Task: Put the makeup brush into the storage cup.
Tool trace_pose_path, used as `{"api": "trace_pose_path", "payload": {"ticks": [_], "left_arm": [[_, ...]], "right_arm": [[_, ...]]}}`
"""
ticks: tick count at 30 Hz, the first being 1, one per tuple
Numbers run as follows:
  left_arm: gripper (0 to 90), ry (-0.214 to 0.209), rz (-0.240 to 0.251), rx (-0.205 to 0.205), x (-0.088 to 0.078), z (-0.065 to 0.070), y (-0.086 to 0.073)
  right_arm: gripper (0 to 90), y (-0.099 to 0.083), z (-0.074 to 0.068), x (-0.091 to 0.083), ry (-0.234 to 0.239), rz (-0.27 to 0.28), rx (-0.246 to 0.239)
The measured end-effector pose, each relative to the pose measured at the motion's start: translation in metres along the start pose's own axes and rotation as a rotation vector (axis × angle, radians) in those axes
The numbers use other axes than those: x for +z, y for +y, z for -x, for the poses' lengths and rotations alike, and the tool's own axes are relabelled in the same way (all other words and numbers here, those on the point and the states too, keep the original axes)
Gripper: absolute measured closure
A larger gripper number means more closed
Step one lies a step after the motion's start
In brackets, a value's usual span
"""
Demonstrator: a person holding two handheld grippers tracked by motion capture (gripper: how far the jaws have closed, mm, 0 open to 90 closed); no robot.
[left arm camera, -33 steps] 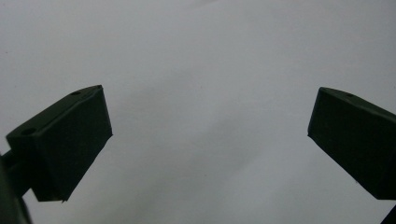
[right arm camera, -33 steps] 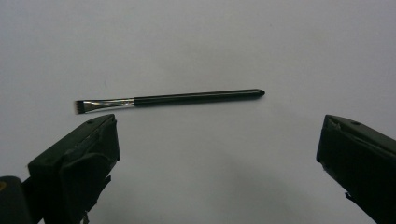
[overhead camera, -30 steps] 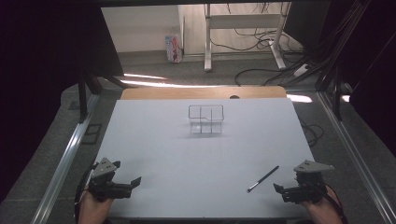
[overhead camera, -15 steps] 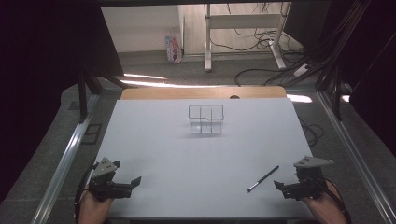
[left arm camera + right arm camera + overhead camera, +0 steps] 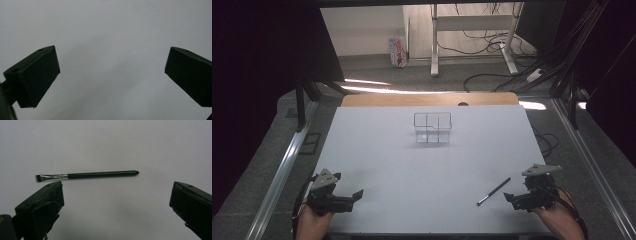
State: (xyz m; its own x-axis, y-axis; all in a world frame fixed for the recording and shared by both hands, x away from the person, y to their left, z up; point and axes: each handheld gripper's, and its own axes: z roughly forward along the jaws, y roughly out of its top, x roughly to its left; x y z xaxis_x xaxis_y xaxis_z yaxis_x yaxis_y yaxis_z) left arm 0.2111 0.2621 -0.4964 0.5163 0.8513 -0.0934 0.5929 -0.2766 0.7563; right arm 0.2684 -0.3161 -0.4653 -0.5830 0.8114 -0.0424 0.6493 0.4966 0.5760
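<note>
A thin black brush [image 5: 493,191] with a silver ferrule lies on the white table [image 5: 422,165] at the front right. In the right gripper view the brush [image 5: 87,175] lies crosswise just beyond the open jaws, bristles to the left. My right gripper [image 5: 508,199] sits open just right of the brush, near the table's front edge. My left gripper [image 5: 357,194] rests open at the front left, with bare table between its jaws. A clear plastic organiser [image 5: 432,127] with several compartments stands at the middle back of the table.
A wooden strip [image 5: 427,99] runs along the table's far edge. Metal rails [image 5: 287,160] flank both sides. Cables and a desk frame [image 5: 472,30] lie on the floor beyond.
The right gripper has shifted slightly toward the brush. The left gripper has stayed put.
</note>
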Motion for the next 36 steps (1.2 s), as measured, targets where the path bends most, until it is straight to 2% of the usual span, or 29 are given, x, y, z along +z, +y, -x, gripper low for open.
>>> {"api": "trace_pose_path", "payload": {"ticks": [10,26,30,36], "left_arm": [[0.0,-0.002,-0.002,-0.001,0.000,0.000,0.000],[0.1,-0.004,-0.004,-0.005,0.001,-0.001,0.000],[0.1,-0.005,-0.006,-0.006,0.001,-0.001,0.000],[0.1,-0.005,-0.006,-0.008,0.001,-0.001,-0.001]], "right_arm": [[0.0,0.008,0.003,0.004,0.000,-0.036,-0.006],[0.0,0.030,-0.002,0.015,0.032,-0.133,-0.131],[2.0,0.034,-0.005,0.020,0.034,-0.171,-0.187],[4.6,0.039,-0.008,0.027,0.048,-0.199,-0.226]]}}
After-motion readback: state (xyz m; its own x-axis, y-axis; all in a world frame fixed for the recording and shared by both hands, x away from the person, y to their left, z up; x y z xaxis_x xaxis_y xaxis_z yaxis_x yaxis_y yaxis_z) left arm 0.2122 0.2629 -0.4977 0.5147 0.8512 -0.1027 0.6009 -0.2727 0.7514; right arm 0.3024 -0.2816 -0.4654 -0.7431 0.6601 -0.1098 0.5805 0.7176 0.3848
